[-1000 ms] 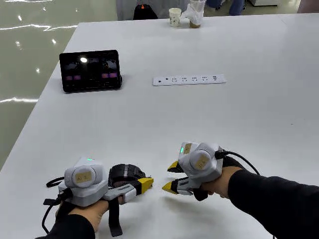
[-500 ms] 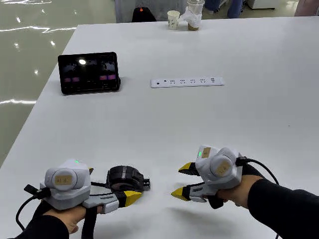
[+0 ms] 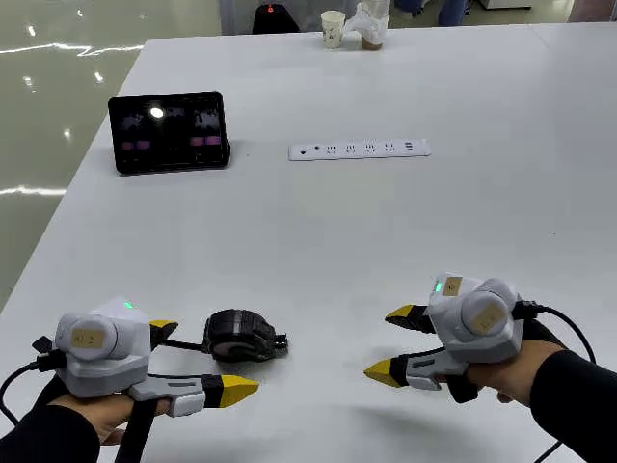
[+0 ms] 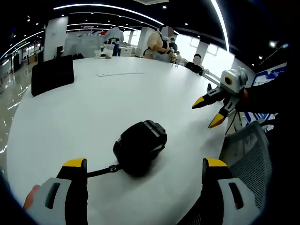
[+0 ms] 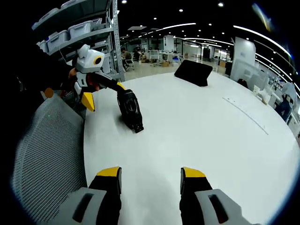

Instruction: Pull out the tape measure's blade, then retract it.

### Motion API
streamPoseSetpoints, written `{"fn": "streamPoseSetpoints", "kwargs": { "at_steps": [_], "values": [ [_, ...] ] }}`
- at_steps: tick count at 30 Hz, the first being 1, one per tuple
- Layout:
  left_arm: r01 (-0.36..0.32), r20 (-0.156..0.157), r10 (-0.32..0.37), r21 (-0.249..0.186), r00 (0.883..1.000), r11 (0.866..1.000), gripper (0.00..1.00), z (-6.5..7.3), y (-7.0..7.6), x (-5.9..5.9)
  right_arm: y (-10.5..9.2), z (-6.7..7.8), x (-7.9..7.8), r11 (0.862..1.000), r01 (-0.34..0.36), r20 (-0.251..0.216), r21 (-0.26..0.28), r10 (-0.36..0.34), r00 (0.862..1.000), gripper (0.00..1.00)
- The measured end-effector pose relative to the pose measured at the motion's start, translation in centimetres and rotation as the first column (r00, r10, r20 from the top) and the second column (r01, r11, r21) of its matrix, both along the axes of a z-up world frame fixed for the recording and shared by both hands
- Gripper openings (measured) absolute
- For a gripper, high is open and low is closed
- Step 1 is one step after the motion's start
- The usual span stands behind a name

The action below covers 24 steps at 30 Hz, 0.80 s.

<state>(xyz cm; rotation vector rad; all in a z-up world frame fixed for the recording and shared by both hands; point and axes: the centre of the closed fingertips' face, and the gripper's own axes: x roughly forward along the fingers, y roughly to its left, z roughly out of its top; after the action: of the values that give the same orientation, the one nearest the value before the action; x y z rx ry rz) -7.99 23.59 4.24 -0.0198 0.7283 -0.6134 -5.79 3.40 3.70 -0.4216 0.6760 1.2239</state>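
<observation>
Black tape measure (image 3: 241,336) lies on white table (image 3: 386,222), just ahead of left gripper (image 3: 204,357), jaws wide apart. Right gripper (image 3: 386,342) well apart from it, jaws likewise spread, holding nothing.

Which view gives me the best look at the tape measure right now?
The left gripper view: the tape measure sits close and large, centred ahead of the open jaws, strap visible. The head view shows it smaller from above; the right gripper view shows it far off, end-on.
</observation>
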Motion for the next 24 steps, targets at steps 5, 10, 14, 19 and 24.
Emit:
{"fn": "streamPoseSetpoints", "kwargs": {
  "at_steps": [5,10,14,19,24],
  "values": [
    [0.004,0.011,-0.004,0.015,1.000,1.000,0.99,0.4,1.3,-0.2,-1.8,-0.2,-0.3,1.000,0.008,-0.003,-0.020,-0.009,1.000,0.58],
    [0.014,0.024,-0.015,0.018,1.000,1.000,0.99,1.1,2.0,-0.4,-3.5,-0.2,-0.1,0.999,0.024,-0.005,-0.032,-0.025,1.000,0.63],
    [0.021,0.024,-0.022,0.043,0.999,0.999,0.99,1.3,2.7,-0.9,-5.1,-0.1,0.4,0.997,0.066,-0.022,-0.037,-0.067,0.998,0.69],
    [0.027,0.029,-0.029,0.070,0.999,0.997,0.99,1.5,3.7,-1.2,-6.9,0.1,0.6,0.995,0.091,-0.024,-0.039,-0.092,0.995,0.75],
    [0.027,0.040,-0.031,0.081,0.999,0.996,0.99,1.7,4.4,-1.3,-8.6,0.1,0.6,0.994,0.103,-0.015,-0.043,-0.103,0.995,0.77]
  ]
}}
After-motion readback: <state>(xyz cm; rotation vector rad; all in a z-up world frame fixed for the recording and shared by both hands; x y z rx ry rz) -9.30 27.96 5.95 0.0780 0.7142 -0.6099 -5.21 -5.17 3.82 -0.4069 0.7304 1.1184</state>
